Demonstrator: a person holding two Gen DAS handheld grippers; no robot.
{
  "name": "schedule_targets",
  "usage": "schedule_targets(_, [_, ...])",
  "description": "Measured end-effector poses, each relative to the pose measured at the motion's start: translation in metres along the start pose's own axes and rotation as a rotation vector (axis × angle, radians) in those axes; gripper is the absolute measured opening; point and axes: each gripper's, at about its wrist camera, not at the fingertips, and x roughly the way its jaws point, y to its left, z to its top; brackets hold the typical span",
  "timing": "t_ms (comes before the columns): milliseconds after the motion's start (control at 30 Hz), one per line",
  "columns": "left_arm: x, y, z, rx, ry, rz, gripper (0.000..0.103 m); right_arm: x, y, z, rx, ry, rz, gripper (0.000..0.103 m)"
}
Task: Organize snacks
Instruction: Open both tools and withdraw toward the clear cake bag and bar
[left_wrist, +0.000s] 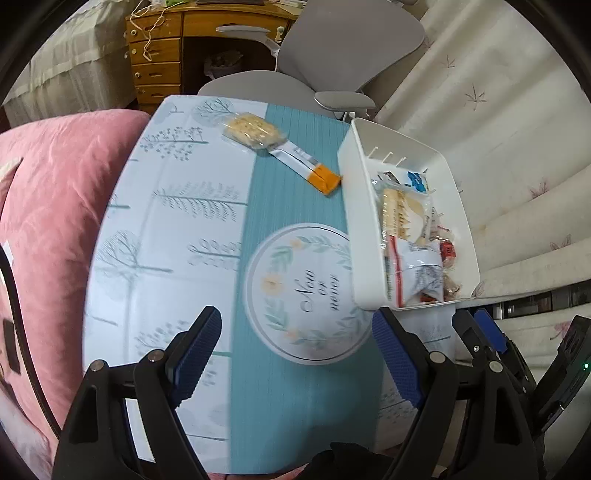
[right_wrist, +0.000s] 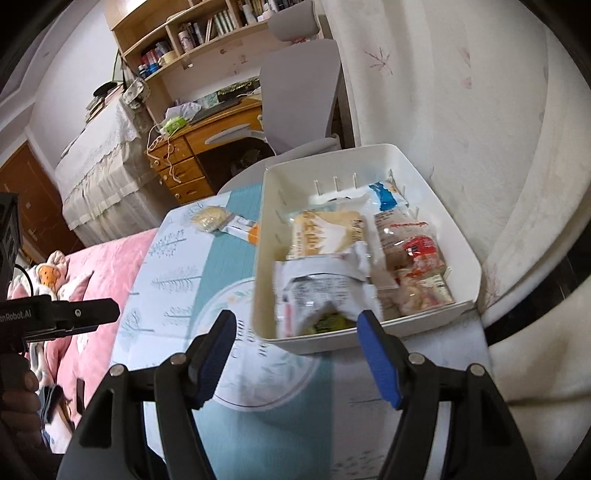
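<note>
A white bin (left_wrist: 356, 236) (right_wrist: 266, 236) stands on the table's right side and holds several snack packets. In the right wrist view a crumpled white packet (right_wrist: 325, 291) leans on the bin's front wall. My right gripper (right_wrist: 295, 328) is open just in front of it, and the pads do not press it. Far on the tablecloth lie a clear cracker packet (left_wrist: 251, 131) (right_wrist: 210, 218) and an orange-and-white stick packet (left_wrist: 306, 168) (right_wrist: 243, 228). My left gripper (left_wrist: 295, 354) hangs open over the round print with nothing between its fingers.
A pink blanket (left_wrist: 55, 221) borders the table (left_wrist: 177, 229) on the left. A grey office chair (left_wrist: 343, 48) and a wooden desk with drawers (left_wrist: 155, 62) stand behind it. White floral fabric (left_wrist: 498, 110) rises on the right of the bin.
</note>
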Motion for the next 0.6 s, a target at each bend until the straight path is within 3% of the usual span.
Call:
schedule_targets(200, [-0.009, 0.043, 0.019, 0.025, 0.039, -0.05, 0.083, 0.01, 0.047, -0.002, 0.01, -0.003, -0.061, 0.071])
schedule_targets(333, [-0.01, 0.07, 0.037, 0.039, 0.082, -0.021, 0.083, 0.026, 0.074, 0.001, 0.015, 0.028, -0.085, 0.071])
schedule_targets(600, [0.007, 0.12, 0.085, -0.102, 0.156, 0.017, 0.083, 0.056, 0.128, 0.023, -0.122, 0.104, -0.107, 0.071])
